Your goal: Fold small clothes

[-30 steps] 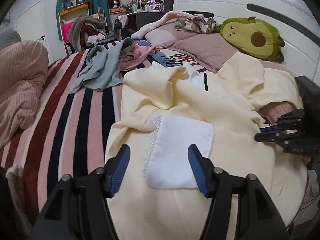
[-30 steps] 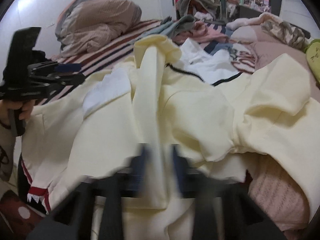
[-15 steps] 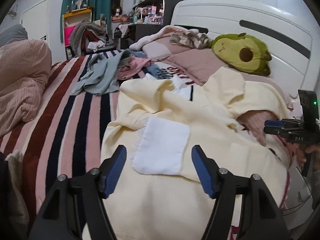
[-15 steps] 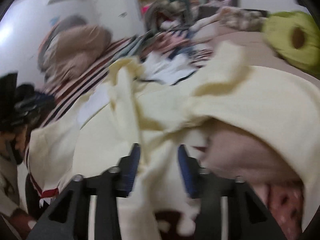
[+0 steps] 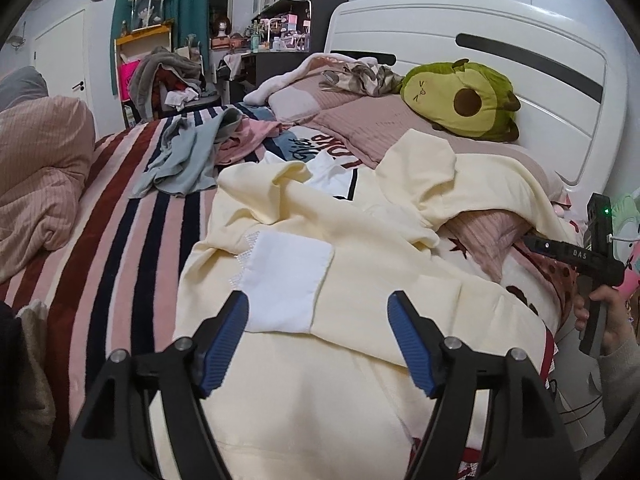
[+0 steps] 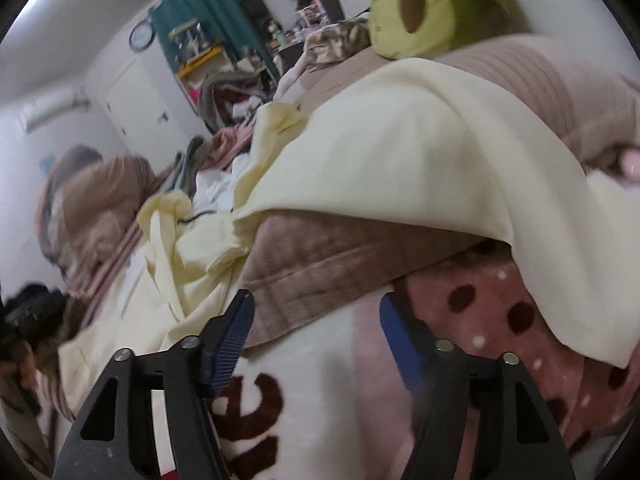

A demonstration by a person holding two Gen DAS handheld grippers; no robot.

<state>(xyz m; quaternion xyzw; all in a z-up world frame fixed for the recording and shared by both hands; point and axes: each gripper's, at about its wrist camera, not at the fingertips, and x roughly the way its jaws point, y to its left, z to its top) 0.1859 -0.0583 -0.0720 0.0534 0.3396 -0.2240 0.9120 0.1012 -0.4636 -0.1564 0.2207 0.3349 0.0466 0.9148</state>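
A pale yellow hooded jacket (image 5: 360, 264) lies spread and rumpled on the bed, its white pocket lining (image 5: 286, 280) turned up near the front. My left gripper (image 5: 318, 320) is open and empty, just above the jacket's near part. My right gripper (image 6: 316, 320) is open and empty, low over a cream blanket with brown letters (image 6: 280, 400) at the bed's right side. The jacket's right part (image 6: 400, 152) drapes over a brown pillow ahead of it. The right gripper also shows in the left wrist view (image 5: 532, 242), at the far right.
A striped blanket (image 5: 112, 232) covers the left of the bed, with a grey and pink clothes pile (image 5: 208, 148) behind. An avocado plush (image 5: 460, 100) sits on pink pillows by the white headboard (image 5: 500, 40). A pink quilt (image 5: 36, 176) is bunched at the left.
My right gripper has let go of the yellow jacket, opened, and moved back and to the right, low by the pillow. My left gripper has pulled back slightly, still open.
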